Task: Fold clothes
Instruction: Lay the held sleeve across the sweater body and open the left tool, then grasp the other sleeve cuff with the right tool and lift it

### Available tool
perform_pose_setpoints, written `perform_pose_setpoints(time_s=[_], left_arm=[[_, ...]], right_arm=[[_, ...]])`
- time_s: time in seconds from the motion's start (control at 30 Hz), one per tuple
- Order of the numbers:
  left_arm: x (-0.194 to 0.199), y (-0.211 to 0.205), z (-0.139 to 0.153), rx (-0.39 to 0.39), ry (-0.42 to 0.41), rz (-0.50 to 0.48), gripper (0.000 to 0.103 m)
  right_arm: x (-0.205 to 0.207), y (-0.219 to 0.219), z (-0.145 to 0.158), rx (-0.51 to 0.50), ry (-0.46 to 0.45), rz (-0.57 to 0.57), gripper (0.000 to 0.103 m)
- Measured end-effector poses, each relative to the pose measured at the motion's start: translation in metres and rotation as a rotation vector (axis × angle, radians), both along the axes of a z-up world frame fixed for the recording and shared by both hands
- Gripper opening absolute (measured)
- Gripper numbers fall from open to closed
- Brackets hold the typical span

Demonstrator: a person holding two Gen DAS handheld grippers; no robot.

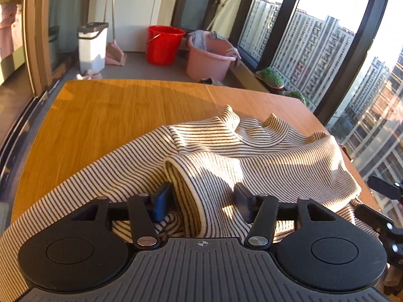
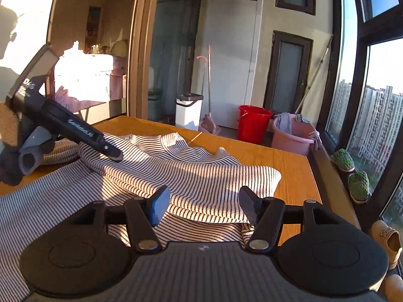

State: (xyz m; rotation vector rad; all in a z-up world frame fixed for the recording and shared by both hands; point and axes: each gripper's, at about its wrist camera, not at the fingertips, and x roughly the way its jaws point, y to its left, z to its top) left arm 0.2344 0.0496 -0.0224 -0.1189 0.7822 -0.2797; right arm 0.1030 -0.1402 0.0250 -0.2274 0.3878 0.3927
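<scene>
Left gripper (image 1: 202, 200) sat over the striped top (image 1: 264, 156) on the wooden table (image 1: 100, 115), jaws apart with a rolled sleeve cuff (image 1: 183, 176) between the pads, pads not pressing it. Right gripper (image 2: 204, 205) hovered wide open over the folded edge of the top, gripping nothing

Shirt (image 2: 176, 171) on table (image 2: 289, 166), buckets (image 2: 254, 123) behind table

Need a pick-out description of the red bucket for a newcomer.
Look past the far edge of the wooden table to the grey balcony floor by the window wall. The round red plastic bucket stands there between a white lidded bin and a pink plastic tub; it alone is bright red.
</scene>
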Motion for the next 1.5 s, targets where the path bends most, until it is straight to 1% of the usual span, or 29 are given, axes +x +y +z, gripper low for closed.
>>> perform_pose_setpoints(time_s=[0.03,0.1,0.13,0.27,0.3,0.33,0.4,0.47,0.57,0.6,0.63,0.67,0.7,0.73,0.87,0.97,1.0,1.07,1.1,1.13,1.2,1.27,1.3,1.33,1.37,1.4,1.43,1.47,1.5], left_arm=[[-0.001,-0.002,0.005,-0.005,-0.015,-0.015,0.013],[-0.008,-0.013,0.023,0.024,-0.088,-0.041,0.009],[-0.013,-0.023,0.038,0.036,-0.145,-0.071,0.008],[-0.035,-0.051,0.092,-0.002,-0.360,-0.176,0.008],[-0.035,-0.054,0.099,-0.002,-0.393,-0.188,0.009],[-0.028,-0.057,0.100,-0.002,-0.395,-0.175,0.009],[-0.012,-0.054,0.086,-0.008,-0.339,-0.136,0.009],[0.003,-0.046,0.054,0.019,-0.256,-0.084,0.009],[0.015,-0.026,0.014,0.045,-0.159,-0.004,0.010],[0.019,-0.017,0.001,0.051,-0.127,0.026,0.012],[0.020,-0.006,-0.006,0.046,-0.107,0.050,0.016],[0.019,0.004,-0.009,0.036,-0.098,0.073,0.020],[0.018,0.012,-0.009,0.020,-0.095,0.089,0.030],[0.016,0.019,-0.006,0.001,-0.097,0.105,0.037],[-0.003,0.042,0.012,-0.067,-0.119,0.132,0.037],[-0.016,0.041,0.019,-0.179,-0.109,0.060,0.037],[-0.018,0.037,0.015,-0.208,-0.088,0.030,0.039],[-0.020,0.027,0.006,-0.264,-0.041,-0.030,0.048],[-0.018,0.022,-0.003,-0.266,0.001,-0.036,0.052],[-0.014,0.018,-0.013,-0.264,0.046,-0.037,0.050],[-0.017,0.019,-0.016,-0.267,0.038,-0.032,0.049],[-0.019,0.027,-0.011,-0.306,0.054,-0.017,0.053],[-0.022,0.032,-0.006,-0.329,0.061,-0.011,0.059],[-0.027,0.037,0.000,-0.336,0.061,-0.005,0.068],[-0.033,0.041,0.008,-0.339,0.061,0.001,0.077],[-0.039,0.045,0.015,-0.313,0.053,0.006,0.089],[-0.046,0.049,0.022,-0.283,0.044,0.011,0.092],[-0.052,0.053,0.028,-0.253,0.035,0.016,0.092],[-0.058,0.057,0.033,-0.225,0.028,0.015,0.095]], right_arm=[[-0.005,0.005,-0.002,-0.028,-0.018,0.018,0.069],[-0.016,0.015,-0.005,-0.083,-0.054,0.054,0.074],[-0.021,0.020,-0.006,-0.111,-0.072,0.072,0.074],[-0.022,0.032,-0.010,-0.167,-0.079,0.087,0.075],[-0.022,0.035,-0.010,-0.180,-0.080,0.089,0.077],[-0.022,0.036,-0.011,-0.183,-0.081,0.086,0.079],[-0.022,0.035,-0.011,-0.179,-0.078,0.074,0.080],[-0.020,0.035,-0.011,-0.172,-0.075,0.061,0.082],[-0.017,0.034,-0.013,-0.171,-0.053,0.055,0.083],[-0.015,0.034,-0.014,-0.173,-0.046,0.053,0.084],[-0.014,0.035,-0.014,-0.177,-0.039,0.048,0.084],[-0.013,0.035,-0.014,-0.180,-0.034,0.045,0.084],[-0.013,0.036,-0.015,-0.183,-0.029,0.042,0.084],[-0.013,0.036,-0.016,-0.184,-0.026,0.039,0.085],[-0.010,0.036,-0.017,-0.190,-0.016,0.030,0.086],[-0.008,0.038,-0.019,-0.201,-0.008,0.028,0.086],[-0.007,0.039,-0.020,-0.208,-0.004,0.027,0.086],[-0.006,0.041,-0.021,-0.224,0.003,0.026,0.088],[-0.005,0.042,-0.022,-0.231,0.004,0.026,0.089],[-0.006,0.043,-0.022,-0.237,0.002,0.024,0.091],[-0.007,0.044,-0.022,-0.248,-0.004,0.020,0.093],[-0.007,0.046,-0.023,-0.256,-0.008,0.019,0.095],[-0.007,0.046,-0.023,-0.259,-0.009,0.020,0.095],[-0.007,0.047,-0.023,-0.264,-0.008,0.024,0.095],[-0.008,0.049,-0.022,-0.269,-0.013,0.036,0.093],[-0.009,0.051,-0.021,-0.275,-0.020,0.052,0.085],[-0.010,0.057,-0.019,-0.280,-0.018,0.085,0.070],[-0.012,0.065,-0.016,-0.284,-0.012,0.125,0.062],[-0.014,0.072,-0.014,-0.288,-0.006,0.164,0.051]])
